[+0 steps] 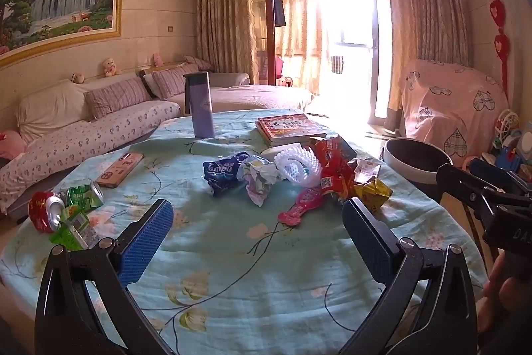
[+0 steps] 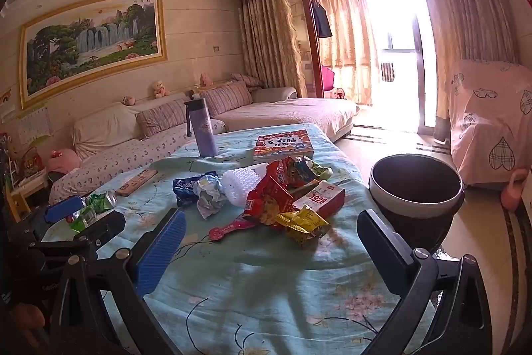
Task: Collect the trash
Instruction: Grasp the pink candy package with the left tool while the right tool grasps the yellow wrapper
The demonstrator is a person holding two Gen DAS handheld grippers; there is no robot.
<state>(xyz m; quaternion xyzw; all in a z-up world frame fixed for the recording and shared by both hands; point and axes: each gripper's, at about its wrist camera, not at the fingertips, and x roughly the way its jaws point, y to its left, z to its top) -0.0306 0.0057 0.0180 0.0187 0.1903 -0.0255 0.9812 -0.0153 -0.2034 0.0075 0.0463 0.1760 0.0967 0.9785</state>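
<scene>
Both grippers, left [image 1: 257, 242] and right [image 2: 271, 250], held over the near table [image 1: 232, 271] with fingers wide and empty, presumably poised to pick from wrappers [image 2: 272, 202] heaped mid-table, cans [image 1: 63, 205] far left, bin [image 2: 415, 192] waiting right.

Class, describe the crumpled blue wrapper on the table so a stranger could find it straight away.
Start at the table with the pale blue floral cloth and find the heap of trash at its middle. The blue wrapper lies at the heap's left end, touching a ball of crumpled paper. It alone is dark blue with white lettering.
</scene>
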